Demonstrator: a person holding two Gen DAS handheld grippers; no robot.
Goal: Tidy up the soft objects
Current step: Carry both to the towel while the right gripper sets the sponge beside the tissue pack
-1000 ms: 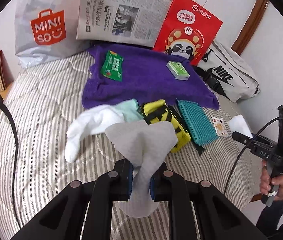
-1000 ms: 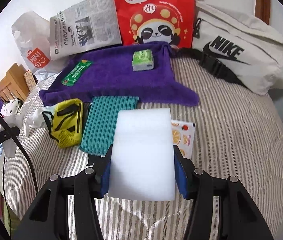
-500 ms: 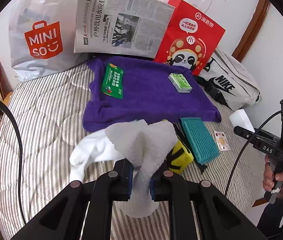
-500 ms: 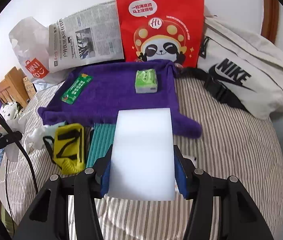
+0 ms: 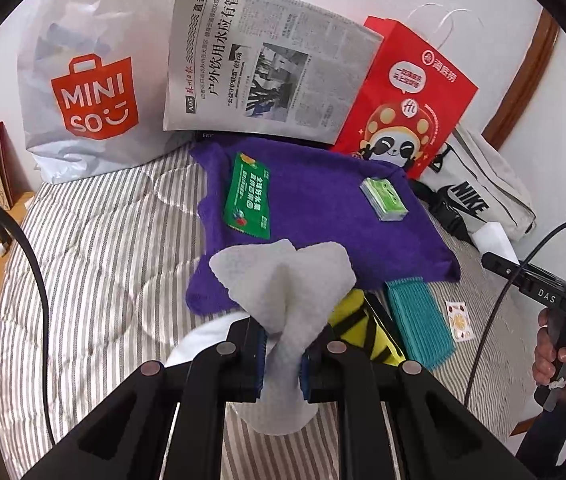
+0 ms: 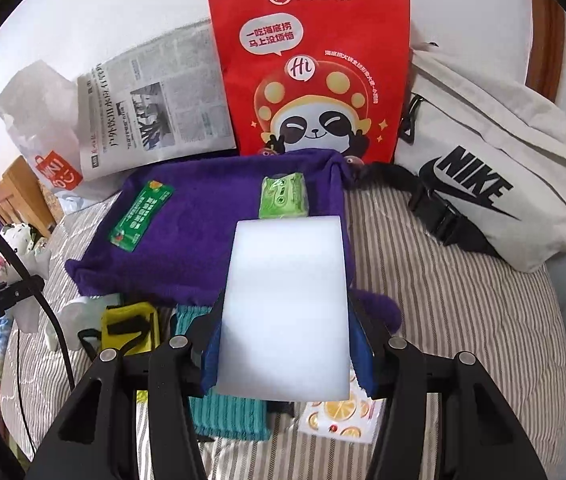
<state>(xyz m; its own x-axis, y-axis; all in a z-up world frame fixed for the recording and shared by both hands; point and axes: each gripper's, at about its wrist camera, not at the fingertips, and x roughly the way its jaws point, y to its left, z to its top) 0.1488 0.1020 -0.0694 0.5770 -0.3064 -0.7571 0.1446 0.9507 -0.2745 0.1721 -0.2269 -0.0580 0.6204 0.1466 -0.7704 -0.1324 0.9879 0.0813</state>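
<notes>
Left tongs [image 5: 281,364] clamp grey cloth [image 5: 283,280]; right tongs [image 6: 285,354] clamp white sponge [image 6: 287,304]; bag contents hidden.

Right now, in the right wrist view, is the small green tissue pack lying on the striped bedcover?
No, the green tissue pack lies on the purple towel, just beyond the white sponge held in the right gripper.

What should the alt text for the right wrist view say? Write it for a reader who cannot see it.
The right gripper clamps a white foam block above a striped bed. Beyond it lies a purple towel bearing two green packets, backed by a red panda bag, a newspaper and a Nike bag.
</notes>
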